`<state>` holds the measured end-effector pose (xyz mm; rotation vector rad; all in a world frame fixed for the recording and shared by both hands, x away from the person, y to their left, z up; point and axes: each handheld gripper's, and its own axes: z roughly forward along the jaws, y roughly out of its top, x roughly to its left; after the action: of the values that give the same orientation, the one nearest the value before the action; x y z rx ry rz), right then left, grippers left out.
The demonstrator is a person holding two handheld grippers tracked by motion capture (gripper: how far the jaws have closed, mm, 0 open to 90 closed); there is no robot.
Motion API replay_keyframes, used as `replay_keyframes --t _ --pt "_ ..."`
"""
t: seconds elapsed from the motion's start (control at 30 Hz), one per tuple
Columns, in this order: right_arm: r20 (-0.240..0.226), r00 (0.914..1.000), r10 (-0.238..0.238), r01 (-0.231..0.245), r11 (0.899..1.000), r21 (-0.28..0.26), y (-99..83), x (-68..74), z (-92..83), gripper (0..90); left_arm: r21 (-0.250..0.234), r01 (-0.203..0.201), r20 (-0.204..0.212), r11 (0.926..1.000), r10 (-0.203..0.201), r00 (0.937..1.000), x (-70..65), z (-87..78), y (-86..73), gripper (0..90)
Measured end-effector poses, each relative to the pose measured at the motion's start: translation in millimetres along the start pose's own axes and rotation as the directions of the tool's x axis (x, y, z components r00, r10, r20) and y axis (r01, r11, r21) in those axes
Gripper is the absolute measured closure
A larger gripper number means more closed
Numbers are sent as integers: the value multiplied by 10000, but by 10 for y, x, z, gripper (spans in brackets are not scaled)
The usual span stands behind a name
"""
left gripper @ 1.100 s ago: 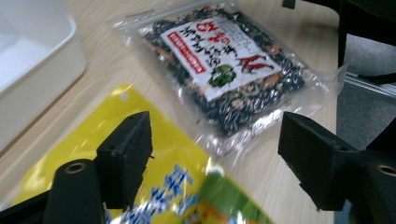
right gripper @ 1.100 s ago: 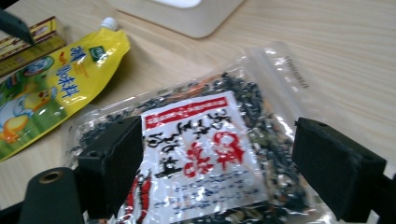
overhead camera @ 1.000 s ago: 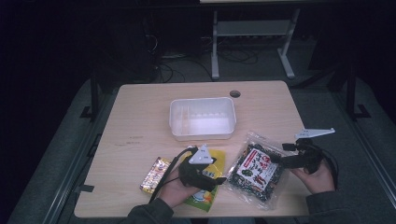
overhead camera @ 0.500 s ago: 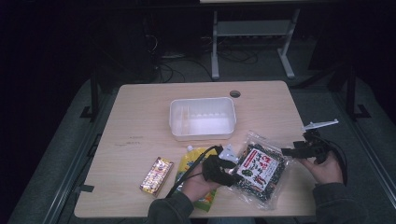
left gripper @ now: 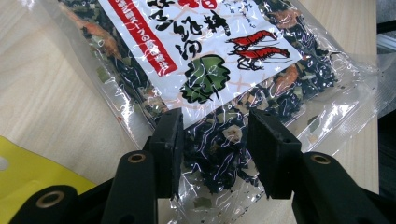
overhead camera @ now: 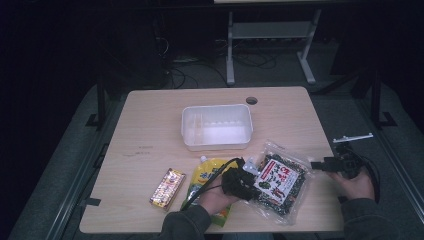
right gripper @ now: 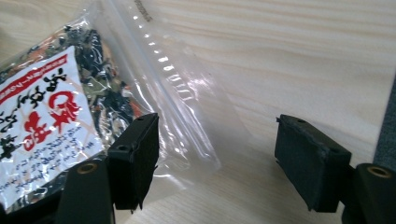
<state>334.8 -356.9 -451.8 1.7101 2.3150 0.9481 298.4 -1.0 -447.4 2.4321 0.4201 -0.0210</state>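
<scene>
A clear bag of dark seaweed snack [overhead camera: 280, 182] with a white and red label lies at the table's front right. My left gripper [overhead camera: 251, 173] is at the bag's left end. Its jaws have just been closing, and a bunched part of the bag [left gripper: 210, 56] sits pinched between the left gripper [left gripper: 215, 140] pads. My right gripper [overhead camera: 320, 164] is at the bag's right edge, jaws wide after narrowing a little. In the right gripper view one jaw of the right gripper [right gripper: 215, 158] rests over the bag's clear film [right gripper: 187, 116] and the other over bare table.
A white plastic tray [overhead camera: 216, 107] stands mid-table behind the bag. A yellow pouch [overhead camera: 207, 175] lies under my left hand, and a gold-wrapped bar [overhead camera: 167, 188] lies to its left. The wooden table [overhead camera: 150, 130] has a cable hole at the back. A metal stand [overhead camera: 270, 30] is on the floor beyond.
My left hand has moved right from over the yellow pouch to the bag's left end, and its jaws have narrowed on the bag. The right gripper has shifted slightly right.
</scene>
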Motion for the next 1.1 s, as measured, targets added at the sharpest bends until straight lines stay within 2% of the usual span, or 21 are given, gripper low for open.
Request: replay_keyframes --t 0.1,0.13,0.17,0.2,0.23,0.27,0.33,0.37,0.43,0.47,0.53,0.57,0.63,0.67,0.77,0.8,0.93,1.1 --pt "-229 9997 65 -65 10000 25 -14 -18 34 374 2 -10 -17 10000 10 10000 -2 16 6 559" --pt "-229 9997 65 -65 10000 25 -14 -18 34 374 2 -10 -17 10000 10 10000 -2 16 6 558" --pt "-321 9995 49 -47 10000 67 -12 -11 48 418 0 -48 -34 10000 48 10000 -4 18 7 558" --pt "-766 9970 136 -134 9999 35 -12 -12 61 542 -2 -86 -101 10000 86 9999 -13 20 5 558" --pt "-766 9970 136 -134 9999 35 -12 -12 61 542 -2 -86 -101 10000 86 9999 -13 20 5 558" --pt "-790 9966 225 -222 9997 48 -15 -19 60 634 -15 -128 -133 9999 127 9998 -19 22 3 558" --pt "-829 9963 241 -241 9997 10 -18 -28 60 670 -41 -122 -123 9999 122 9999 -16 23 2 559" --pt "-806 9963 304 -312 9995 -90 -27 -38 45 762 -80 -101 -82 9999 101 9999 -7 23 -1 562" --pt "-788 9967 214 -237 9993 -279 -36 -42 13 847 -91 -68 -66 9999 68 10000 -4 22 -1 561" --pt "-950 9952 232 -273 9988 -414 -41 -48 -11 877 -189 -33 -82 9998 32 10000 1 14 -8 550" --pt "-1409 9897 253 -356 9969 -709 -47 -60 -66 892 -355 -6 -123 9994 1 9999 3 7 -12 503" --pt "-1388 9902 148 -250 9971 -718 -45 -45 -87 893 -619 120 -216 9980 -134 9997 30 -15 -10 478" --pt "-1356 9908 36 -138 9971 -745 -42 -27 -106 894 -731 243 -208 9970 -259 9994 47 -25 -8 465" --pt "-1373 9905 -118 6 9967 -815 -35 -3 -141 894 -795 323 -253 9963 -344 9991 65 -32 -5 408" --pt "-1338 9904 -337 206 9950 -979 -12 42 -210 895 -914 658 -340 9936 -692 9970 133 -56 -6 330" --pt "-1338 9904 -337 206 9950 -979 -12 42 -210 895 -914 658 -340 9936 -692 9970 133 -56 -6 294" --pt "-1296 9886 -770 599 9896 -1311 42 123 -341 895 -1011 933 -300 9905 -968 9948 203 -78 -6 258" --pt "-1097 9850 -1335 1121 9768 -1824 114 257 -567 895 -1243 1229 -216 9846 -1266 9917 254 -102 -1 224"
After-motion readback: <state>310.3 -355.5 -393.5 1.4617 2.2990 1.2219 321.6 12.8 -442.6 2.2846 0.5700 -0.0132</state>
